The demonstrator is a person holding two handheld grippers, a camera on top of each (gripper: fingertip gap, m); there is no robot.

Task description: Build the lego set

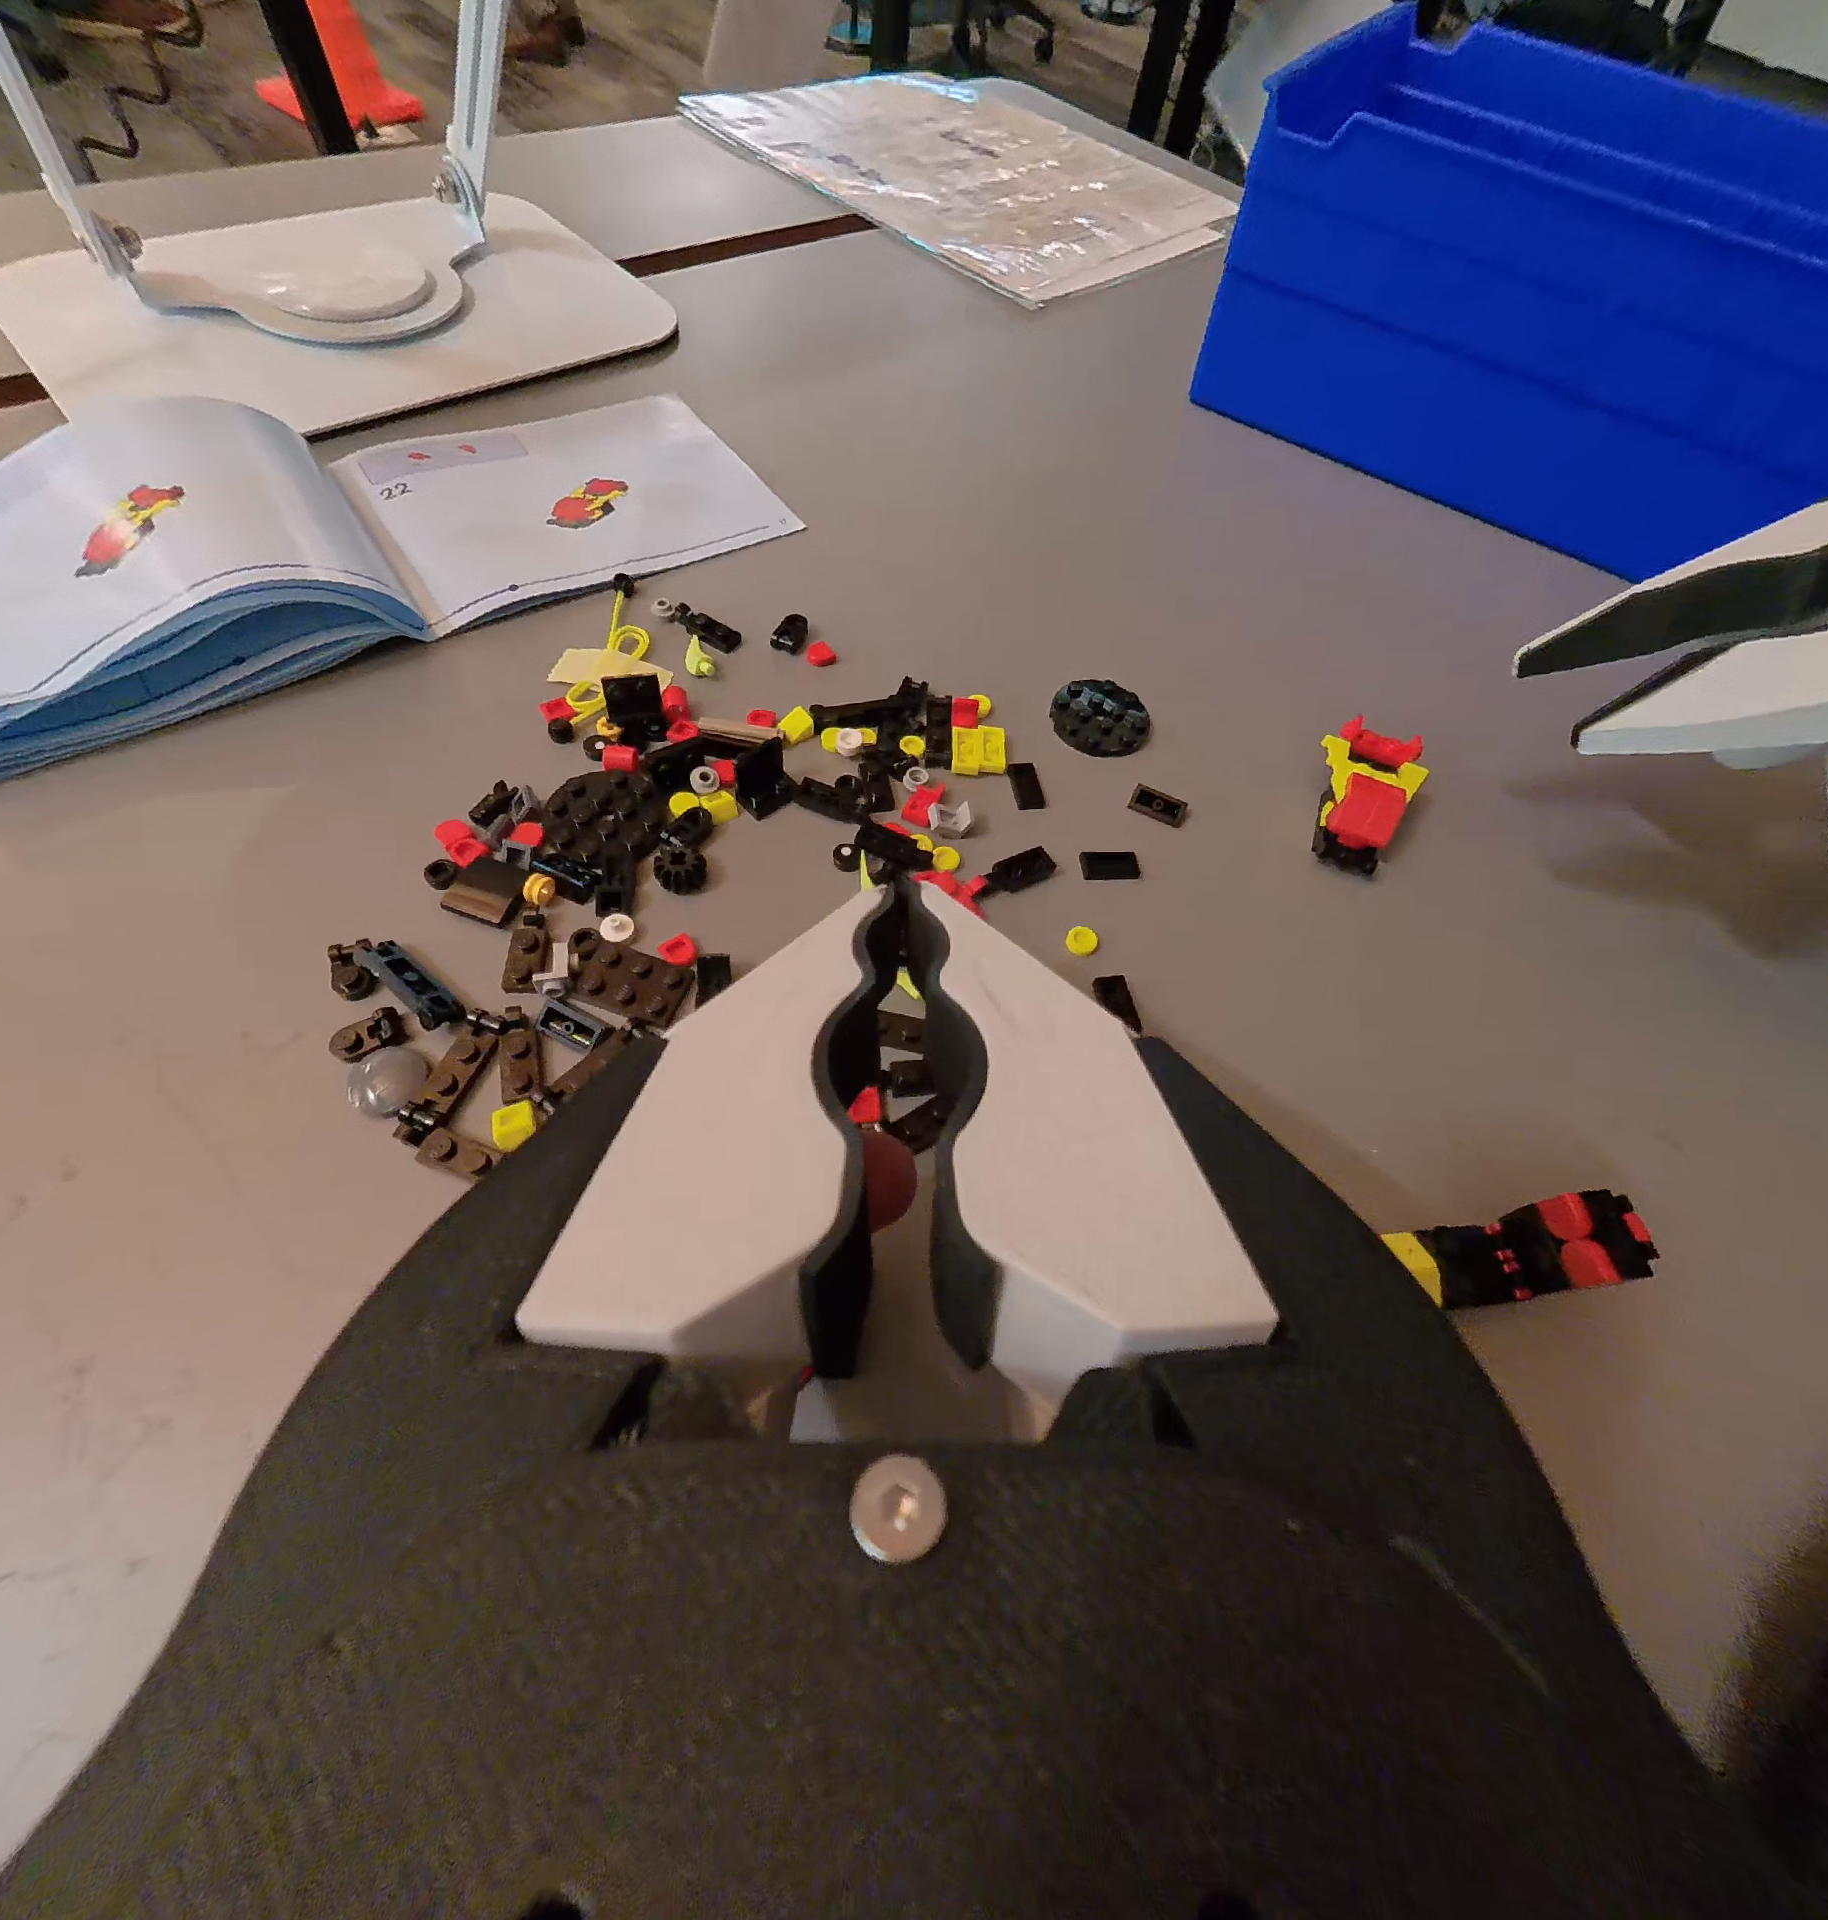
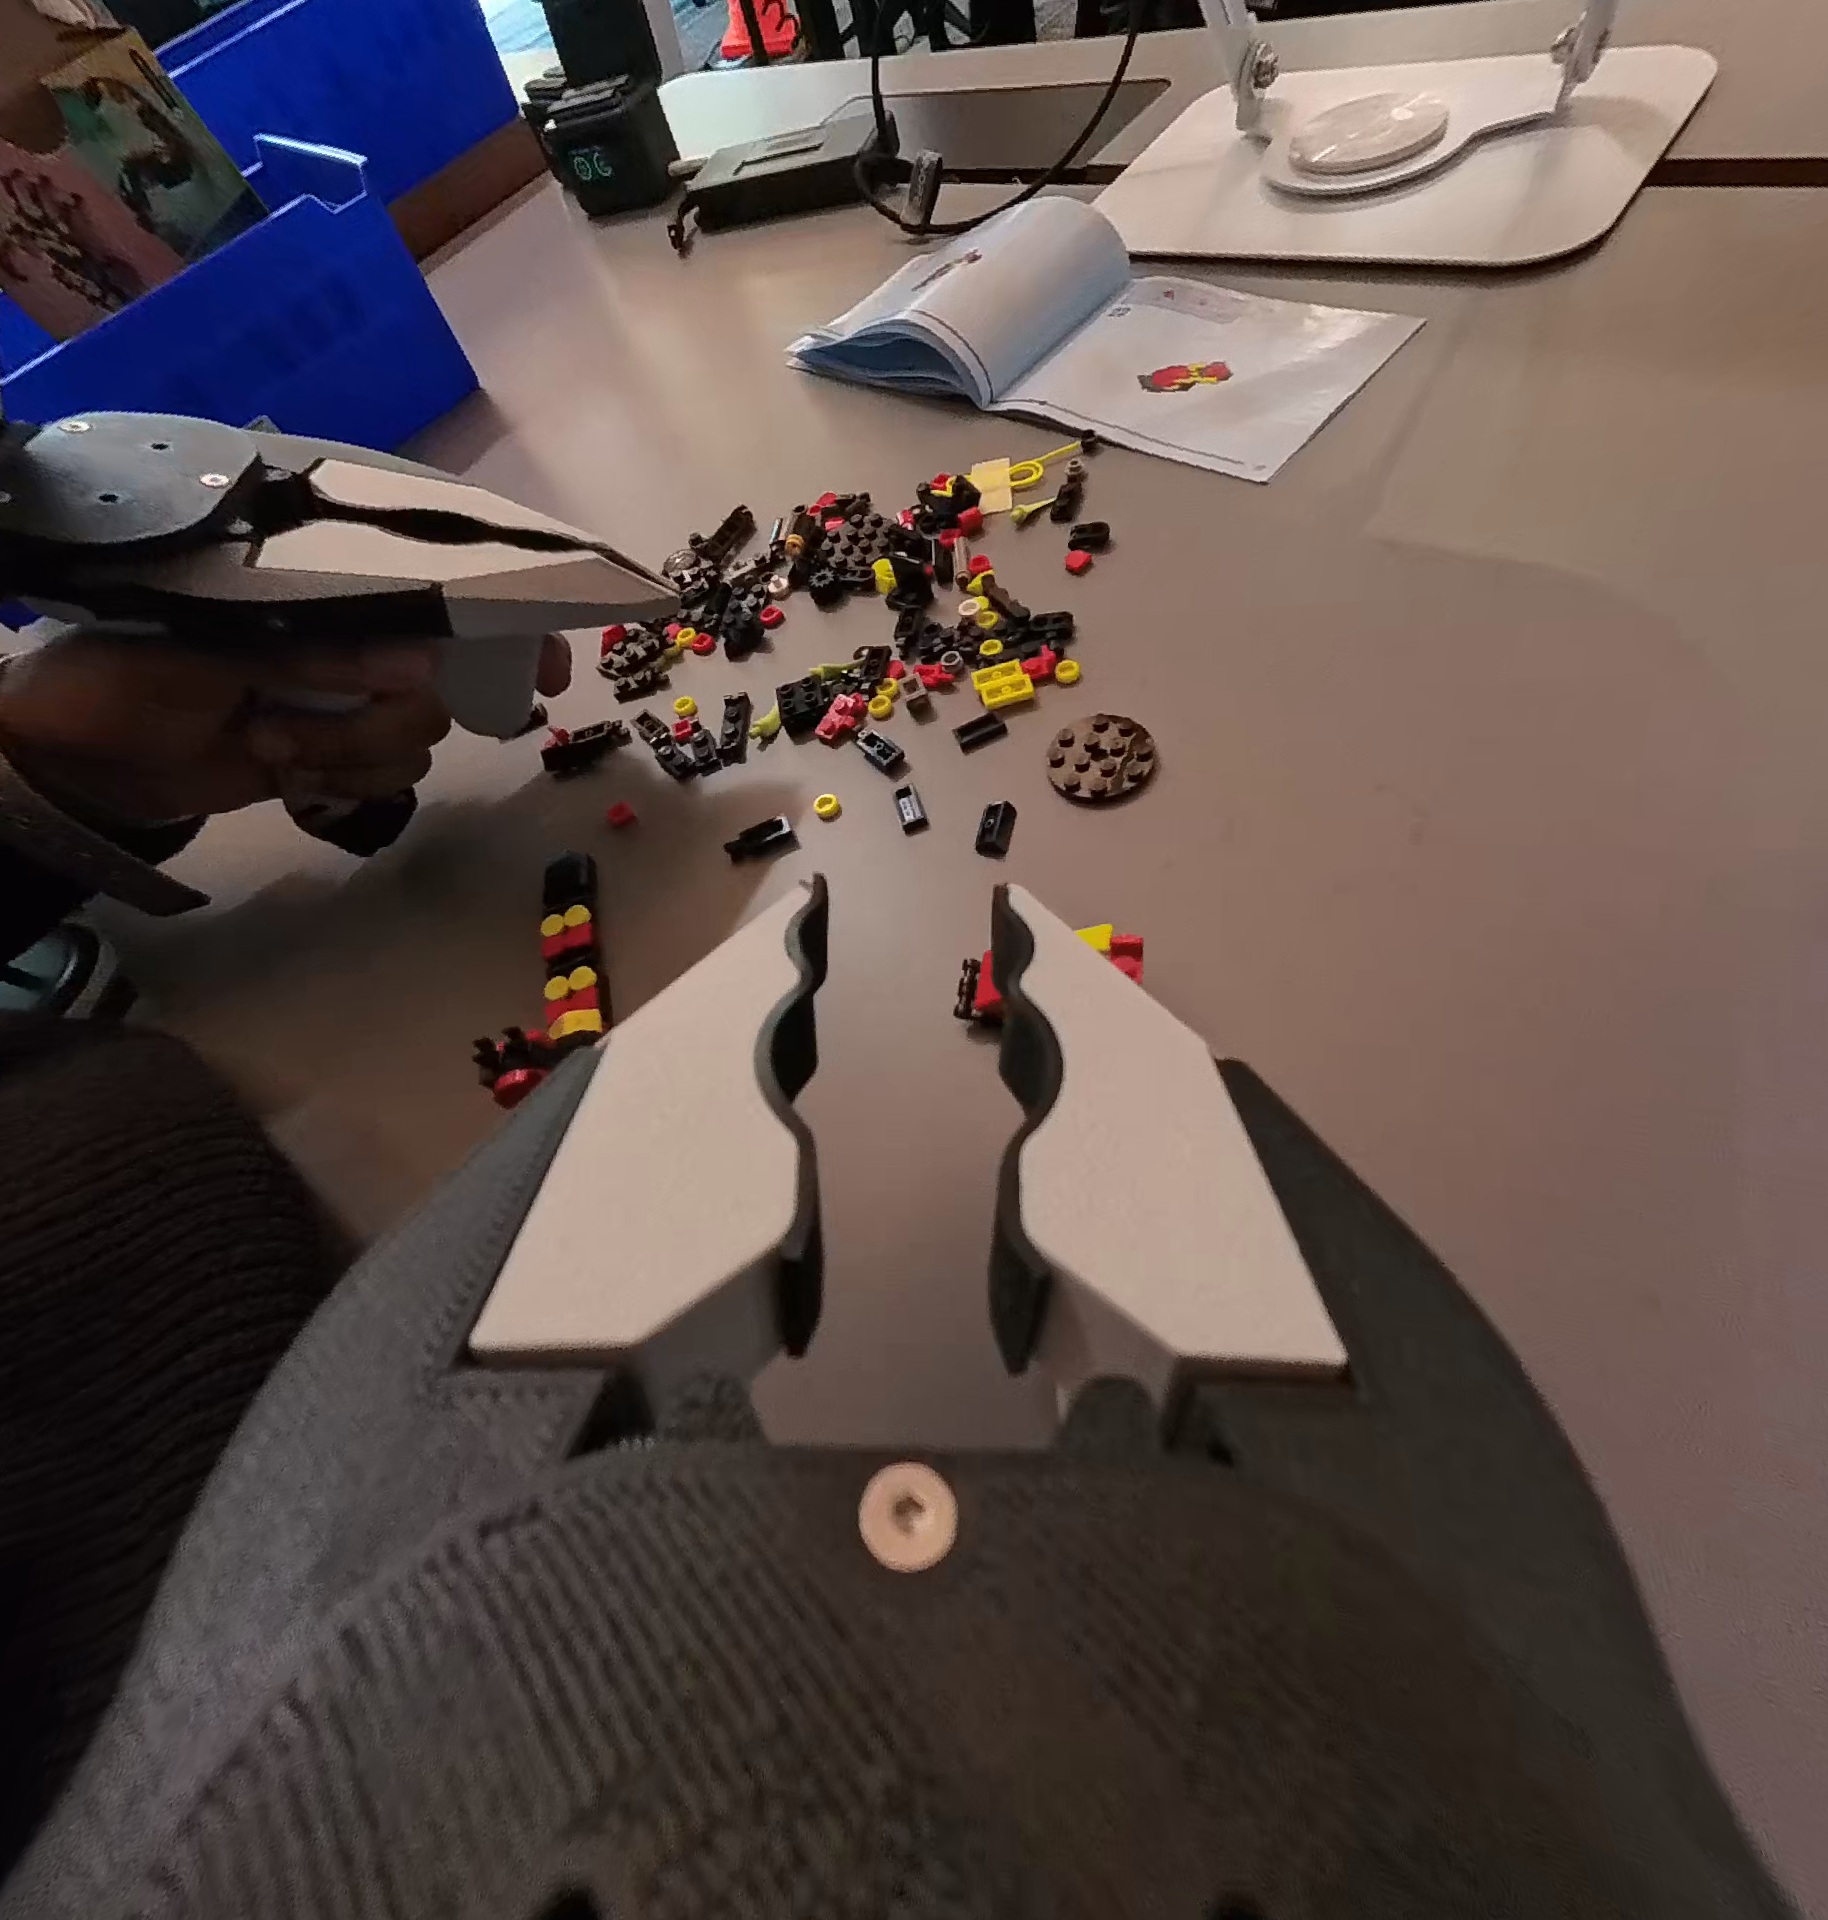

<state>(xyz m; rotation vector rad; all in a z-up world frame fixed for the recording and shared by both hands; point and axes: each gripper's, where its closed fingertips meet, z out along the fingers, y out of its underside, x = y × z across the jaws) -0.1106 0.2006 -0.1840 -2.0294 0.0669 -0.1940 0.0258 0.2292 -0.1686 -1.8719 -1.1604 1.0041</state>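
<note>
Loose black, red and yellow lego pieces [image 1: 764,790] lie in a pile mid-table, also in the right wrist view [image 2: 868,623]. My left gripper [image 1: 902,896] is shut, its tips low over the near edge of the pile; nothing shows gripped at the tips. It also shows in the right wrist view [image 2: 671,597]. My right gripper [image 2: 910,896] is open and empty above bare table, and shows in the left wrist view [image 1: 1549,701]. A small red and yellow sub-build [image 2: 1107,951] [image 1: 1367,795] lies just right of its right finger. A long black, red and yellow sub-build [image 2: 572,966] [image 1: 1533,1247] lies to its left.
An open instruction booklet [image 1: 370,530] [image 2: 1097,332] lies behind the pile. A blue bin [image 1: 1544,281] [image 2: 266,312] stands at the side. A white stand base [image 1: 318,301] [image 2: 1409,156] sits at the back. A black round plate [image 1: 1100,717] lies apart from the pile. The gap from one gripper's tips to the other's is roughly 15 centimetres. My right gripper's tips are some 10 centimetres from the black round plate [image 1: 1100,717]. The right camera catches it too, in the right wrist view [image 2: 1097,757].
</note>
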